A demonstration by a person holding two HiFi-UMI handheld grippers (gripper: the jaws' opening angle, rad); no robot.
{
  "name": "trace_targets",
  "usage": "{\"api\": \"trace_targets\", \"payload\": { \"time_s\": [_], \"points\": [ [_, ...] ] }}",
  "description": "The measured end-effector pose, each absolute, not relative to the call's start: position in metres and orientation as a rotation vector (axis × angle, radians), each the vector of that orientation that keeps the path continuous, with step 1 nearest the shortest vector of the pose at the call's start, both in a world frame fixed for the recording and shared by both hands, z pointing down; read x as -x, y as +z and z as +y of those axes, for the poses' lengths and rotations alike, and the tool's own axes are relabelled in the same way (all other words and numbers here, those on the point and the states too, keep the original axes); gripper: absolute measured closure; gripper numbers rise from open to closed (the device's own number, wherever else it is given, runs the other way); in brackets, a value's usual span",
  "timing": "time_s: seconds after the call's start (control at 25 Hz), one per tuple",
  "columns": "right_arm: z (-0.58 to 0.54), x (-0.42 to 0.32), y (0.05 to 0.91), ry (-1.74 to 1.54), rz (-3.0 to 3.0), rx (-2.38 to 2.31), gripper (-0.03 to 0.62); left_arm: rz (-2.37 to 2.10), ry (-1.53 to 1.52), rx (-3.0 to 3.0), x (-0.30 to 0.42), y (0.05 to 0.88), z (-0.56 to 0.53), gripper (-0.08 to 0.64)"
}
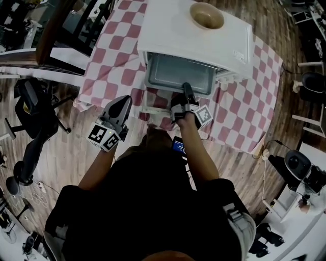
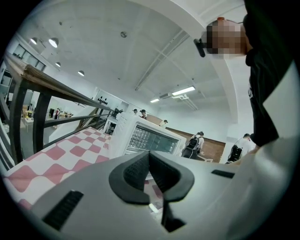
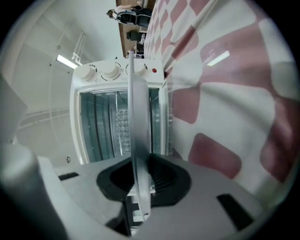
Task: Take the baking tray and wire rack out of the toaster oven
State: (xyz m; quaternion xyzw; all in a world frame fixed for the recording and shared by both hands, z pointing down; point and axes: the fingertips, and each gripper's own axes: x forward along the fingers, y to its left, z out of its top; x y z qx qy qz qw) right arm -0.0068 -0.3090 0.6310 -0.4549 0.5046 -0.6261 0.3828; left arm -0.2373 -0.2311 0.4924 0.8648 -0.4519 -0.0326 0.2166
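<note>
Jaws of the left gripper [image 1: 124,102] sit closed on nothing, by the near edge of the checked tablecloth [image 1: 239,117]. Beyond, the right gripper [image 1: 186,87] pinches the front rim of the baking tray [image 1: 178,74], which juts partly from the toaster oven [image 1: 168,30]. A bowl [image 1: 206,15] rests on top.

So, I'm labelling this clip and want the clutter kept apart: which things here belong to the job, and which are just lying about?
In the job: toaster oven, baking tray, right gripper with jaws clamped on the tray's rim.
Just lying about: bowl on the oven's top, office chair.
</note>
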Motion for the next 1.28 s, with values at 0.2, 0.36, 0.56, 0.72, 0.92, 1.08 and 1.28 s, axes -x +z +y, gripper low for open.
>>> {"api": "trace_targets", "payload": {
  "time_s": [0.2,0.36,0.56,0.72,0.92,1.08,1.28],
  "points": [
    [-0.265,0.012,0.620,-1.602,1.272,1.141,0.525,-1.227,-0.116,-2.435,0.237,0.479,-0.197,0.569],
    [-0.229,0.015,0.608,-1.594,1.298,1.122,0.520,-1.199,-0.144,-2.465,0.235,0.473,-0.168,0.569],
    [-0.179,0.017,0.591,-1.578,1.340,1.081,0.517,-1.173,-0.172,-2.494,0.235,0.464,-0.132,0.569],
    [-0.142,0.018,0.572,-1.550,1.384,1.043,0.517,-1.157,-0.206,-2.523,0.237,0.454,-0.106,0.569],
    [-0.099,0.011,0.552,-1.518,1.397,1.020,0.517,-1.135,-0.229,-2.561,0.235,0.441,-0.077,0.569],
    [-0.070,-0.002,0.536,-1.477,1.393,0.999,0.517,-1.110,-0.237,-2.596,0.232,0.434,-0.062,0.569],
    [-0.031,-0.032,0.523,-1.407,1.375,1.023,0.515,-1.045,-0.241,-2.626,0.219,0.426,-0.049,0.569]
  ]
}}
